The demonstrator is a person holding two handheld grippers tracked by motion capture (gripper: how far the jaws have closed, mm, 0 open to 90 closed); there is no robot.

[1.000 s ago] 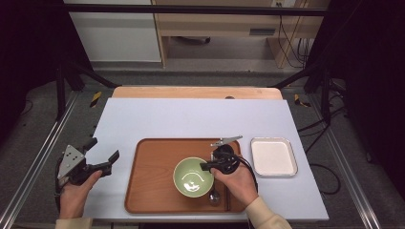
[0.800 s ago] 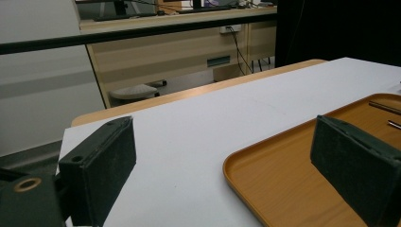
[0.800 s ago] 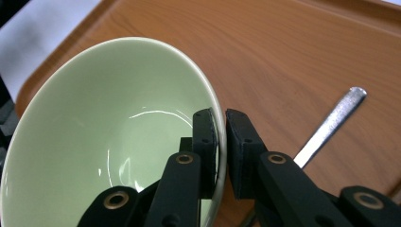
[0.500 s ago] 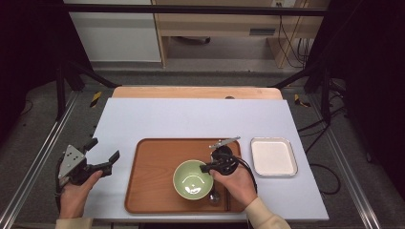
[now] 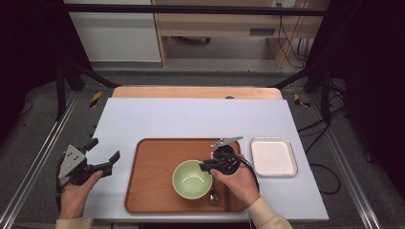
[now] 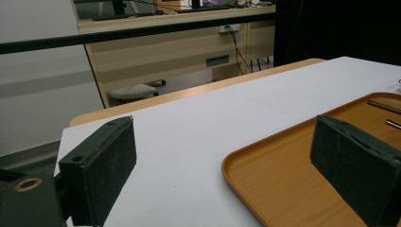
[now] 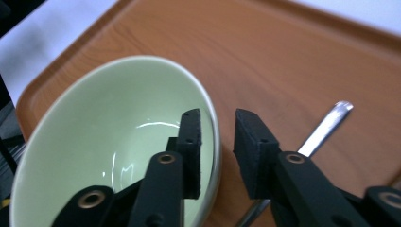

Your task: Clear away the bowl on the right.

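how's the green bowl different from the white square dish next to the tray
The green bowl is round and deep; the white square dish is flat and shallow with rounded corners. The bowl sits on the wooden tray, while the dish rests on the white table cover, right of the tray. The right gripper straddles the bowl's rim, its jaws having just opened; nothing touches the dish. Both are empty and upright.

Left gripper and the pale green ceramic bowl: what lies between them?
In the high view, between the left gripper and the pale green ceramic bowl lie bare white table and bare brown wooden tray floor.
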